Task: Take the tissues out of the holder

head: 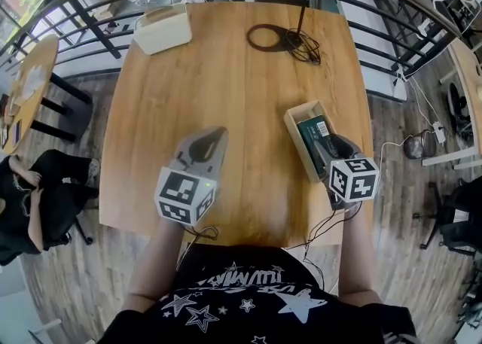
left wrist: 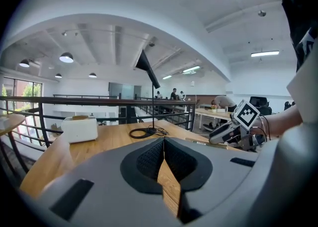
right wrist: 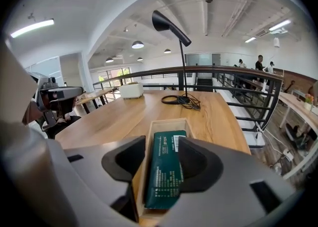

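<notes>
A shallow wooden holder (head: 295, 130) lies on the right side of the wooden table, with a dark green tissue pack (head: 311, 133) flat inside it. My right gripper (head: 328, 142) hangs over the holder's near end, tilted down. In the right gripper view its jaws stand open around the pack (right wrist: 164, 176), the left pad by the holder's left wall (right wrist: 145, 156) and the right pad over the pack's right edge. My left gripper (head: 215, 136) hovers over bare table left of the holder. Its jaws (left wrist: 164, 141) are shut on nothing.
A white box (head: 162, 28) stands at the far left corner. A coiled black cable (head: 267, 36) and a lamp stand (head: 303, 11) sit at the far middle. A black railing (head: 98, 30) runs round the table. A person sits left of it (head: 30, 199).
</notes>
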Action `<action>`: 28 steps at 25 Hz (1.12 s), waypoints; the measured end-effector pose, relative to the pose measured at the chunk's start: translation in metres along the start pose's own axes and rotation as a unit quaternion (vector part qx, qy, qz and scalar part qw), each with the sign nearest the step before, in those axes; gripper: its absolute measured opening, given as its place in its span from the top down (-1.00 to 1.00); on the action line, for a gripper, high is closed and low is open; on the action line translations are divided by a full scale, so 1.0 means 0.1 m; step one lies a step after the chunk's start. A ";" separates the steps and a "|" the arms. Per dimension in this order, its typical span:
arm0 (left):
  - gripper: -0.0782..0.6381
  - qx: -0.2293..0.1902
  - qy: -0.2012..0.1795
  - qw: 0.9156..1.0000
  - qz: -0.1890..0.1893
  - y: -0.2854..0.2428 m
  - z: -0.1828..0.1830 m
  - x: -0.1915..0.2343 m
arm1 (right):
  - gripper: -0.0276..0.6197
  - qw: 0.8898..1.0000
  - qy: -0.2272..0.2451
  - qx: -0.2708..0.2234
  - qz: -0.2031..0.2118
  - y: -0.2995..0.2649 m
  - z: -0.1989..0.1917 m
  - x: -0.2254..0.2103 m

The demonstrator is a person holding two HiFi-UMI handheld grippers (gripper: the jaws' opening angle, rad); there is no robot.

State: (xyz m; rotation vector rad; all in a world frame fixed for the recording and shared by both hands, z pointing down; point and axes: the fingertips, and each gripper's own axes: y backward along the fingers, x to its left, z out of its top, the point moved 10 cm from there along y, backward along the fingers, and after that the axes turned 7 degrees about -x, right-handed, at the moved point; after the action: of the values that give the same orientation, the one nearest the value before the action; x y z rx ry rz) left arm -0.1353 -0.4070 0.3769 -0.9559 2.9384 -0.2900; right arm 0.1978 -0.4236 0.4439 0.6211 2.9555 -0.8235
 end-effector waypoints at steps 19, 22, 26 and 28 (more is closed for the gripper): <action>0.74 0.021 0.024 0.997 -0.073 -0.17 -0.16 0.36 | 0.04 0.984 0.057 0.164 -0.034 -0.50 -0.06 0.00; 0.74 0.024 0.029 0.997 -0.074 -0.19 -0.19 0.42 | 0.03 0.982 0.049 0.181 -0.025 -0.56 -0.05 -0.03; 0.74 0.028 0.038 0.996 -0.072 -0.21 -0.22 0.49 | 0.00 0.978 0.041 0.204 -0.013 -0.60 -0.02 -0.07; 0.74 0.028 0.041 0.996 -0.071 -0.23 -0.23 0.53 | 0.00 0.976 0.035 0.216 -0.007 -0.63 0.00 -0.09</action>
State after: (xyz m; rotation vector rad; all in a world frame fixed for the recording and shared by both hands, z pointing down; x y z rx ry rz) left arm -0.1673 -0.4526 0.4052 -1.1755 2.9207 -0.4256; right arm 0.1826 -0.4767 0.4762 0.6514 2.8526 -1.4938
